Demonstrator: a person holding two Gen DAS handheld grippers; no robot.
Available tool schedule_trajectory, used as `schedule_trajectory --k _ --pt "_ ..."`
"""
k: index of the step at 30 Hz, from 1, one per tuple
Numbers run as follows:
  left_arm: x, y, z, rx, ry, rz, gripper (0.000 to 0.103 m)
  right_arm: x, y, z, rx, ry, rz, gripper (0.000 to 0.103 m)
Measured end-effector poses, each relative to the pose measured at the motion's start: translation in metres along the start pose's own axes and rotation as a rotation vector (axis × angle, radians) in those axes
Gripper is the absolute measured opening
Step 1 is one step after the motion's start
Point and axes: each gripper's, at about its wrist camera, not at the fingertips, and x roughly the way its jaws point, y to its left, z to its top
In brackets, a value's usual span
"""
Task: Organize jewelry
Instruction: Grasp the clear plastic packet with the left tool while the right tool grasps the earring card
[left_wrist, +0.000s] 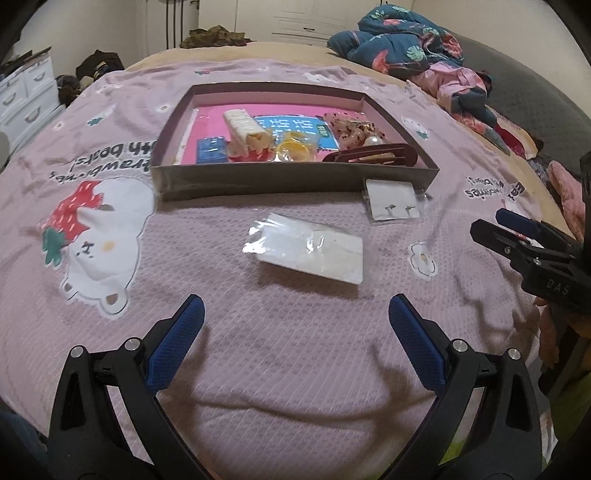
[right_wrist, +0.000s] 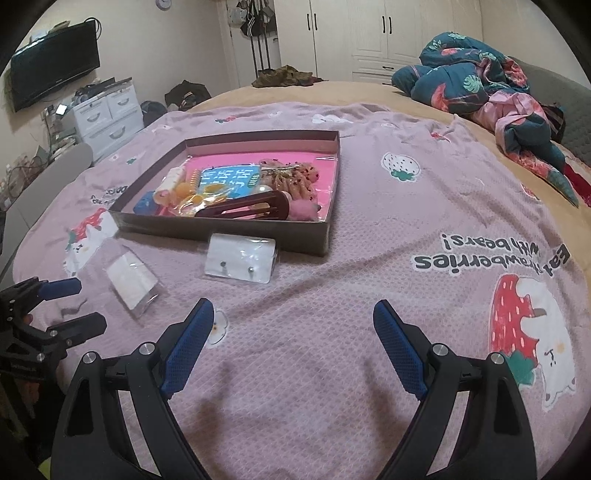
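Observation:
A shallow brown box (left_wrist: 295, 181) (right_wrist: 221, 229) sits on the pink blanket, holding hair clips, a brown barrette (left_wrist: 369, 157) (right_wrist: 243, 210), yellow pieces and a pearl item. In front of it lie a clear packet with two stud earrings on a white card (left_wrist: 393, 199) (right_wrist: 240, 260) and a second clear packet with a white card (left_wrist: 306, 247) (right_wrist: 131, 278). My left gripper (left_wrist: 295, 317) is open and empty, just short of the second packet. My right gripper (right_wrist: 293, 317) is open and empty, a little short of the earring packet.
The pink strawberry-bear blanket (left_wrist: 258, 369) covers a bed. A crumpled teal floral quilt (right_wrist: 480, 81) lies at the far right. White drawers (right_wrist: 107, 114) and a wall TV (right_wrist: 55, 62) stand left of the bed. Wardrobes stand at the back.

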Motion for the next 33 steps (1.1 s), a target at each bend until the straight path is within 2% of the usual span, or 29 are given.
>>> schedule_trajectory --k 9,19,23,33 --pt "0.018 -0.005 0.012 0.011 0.004 -0.014 0.093 0.018 -0.004 0.008 -0.004 0.016 -0.011 0.087" --pt "0.036 -0.009 0.021 0.038 0.011 0.019 0.093 0.036 0.001 0.02 -0.009 0.034 0.008 0.087" --pt "0.038 -0.003 0.023 0.027 0.009 0.021 0.081 0.045 0.007 0.027 -0.008 0.047 0.032 0.087" --pt "0.028 0.027 0.025 -0.06 -0.008 0.005 0.079 0.077 0.033 0.035 -0.004 0.116 0.096 0.087"
